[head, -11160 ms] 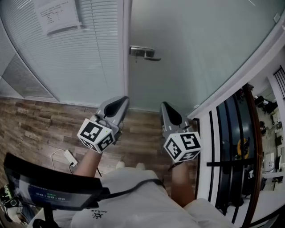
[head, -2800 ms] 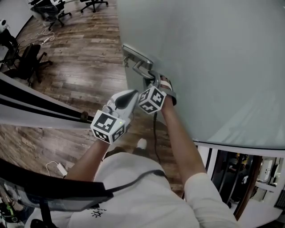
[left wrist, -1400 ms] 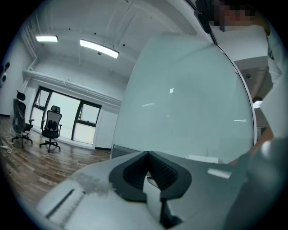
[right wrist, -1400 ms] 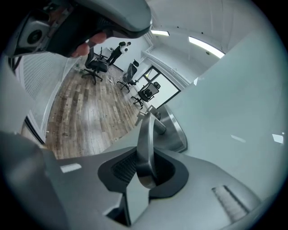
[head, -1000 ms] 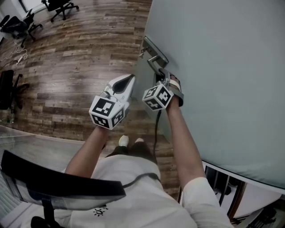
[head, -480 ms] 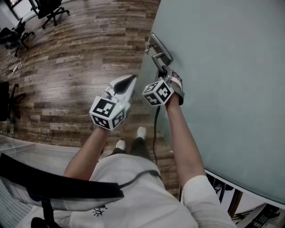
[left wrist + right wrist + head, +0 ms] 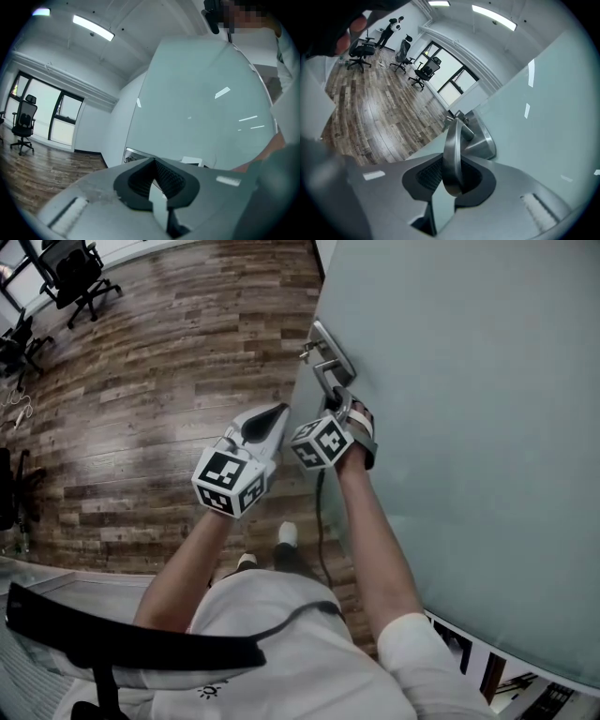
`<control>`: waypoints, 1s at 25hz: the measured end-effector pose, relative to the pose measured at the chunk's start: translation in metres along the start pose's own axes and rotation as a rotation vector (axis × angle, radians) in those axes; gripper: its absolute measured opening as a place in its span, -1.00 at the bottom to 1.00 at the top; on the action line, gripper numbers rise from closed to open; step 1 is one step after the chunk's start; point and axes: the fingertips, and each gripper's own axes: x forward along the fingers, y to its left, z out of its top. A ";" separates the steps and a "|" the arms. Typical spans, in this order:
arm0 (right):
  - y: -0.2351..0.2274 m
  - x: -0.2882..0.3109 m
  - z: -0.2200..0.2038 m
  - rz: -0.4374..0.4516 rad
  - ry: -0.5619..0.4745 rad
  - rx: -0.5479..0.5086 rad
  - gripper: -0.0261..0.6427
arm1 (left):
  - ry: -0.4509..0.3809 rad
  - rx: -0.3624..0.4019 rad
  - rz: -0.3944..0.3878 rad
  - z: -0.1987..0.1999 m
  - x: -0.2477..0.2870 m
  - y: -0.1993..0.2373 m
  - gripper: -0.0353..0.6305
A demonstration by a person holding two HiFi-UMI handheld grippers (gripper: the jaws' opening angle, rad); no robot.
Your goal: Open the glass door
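Note:
The frosted glass door (image 7: 469, 427) fills the right of the head view, swung away from its frame. Its metal lever handle (image 7: 328, 367) sits on a steel plate near the door's edge. My right gripper (image 7: 335, 413) is shut on the lever, and in the right gripper view the lever (image 7: 452, 145) runs down between the jaws of my right gripper (image 7: 452, 178) from the plate (image 7: 483, 138). My left gripper (image 7: 274, 420) hangs beside it to the left, shut on nothing and clear of the door. In the left gripper view my left gripper (image 7: 157, 176) faces the door (image 7: 201, 108).
Wood plank floor (image 7: 159, 362) spreads to the left. Office chairs (image 7: 70, 268) stand at the far upper left. The person's feet (image 7: 286, 535) are below the grippers, with a dark cable hanging beside the right forearm. A person (image 7: 391, 28) stands among chairs far off.
The door has swung further with my right gripper still on the lever. Both grippers have travelled along with it, and the person's feet have stepped.

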 end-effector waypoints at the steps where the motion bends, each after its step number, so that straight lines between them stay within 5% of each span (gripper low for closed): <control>1: -0.007 0.004 -0.003 -0.003 0.008 0.005 -0.72 | 0.000 0.000 -0.008 0.002 0.009 -0.001 -0.89; 25: -0.120 0.084 -0.103 -0.108 0.167 0.125 -0.72 | 0.038 -0.007 -0.135 -0.012 0.136 -0.045 -0.89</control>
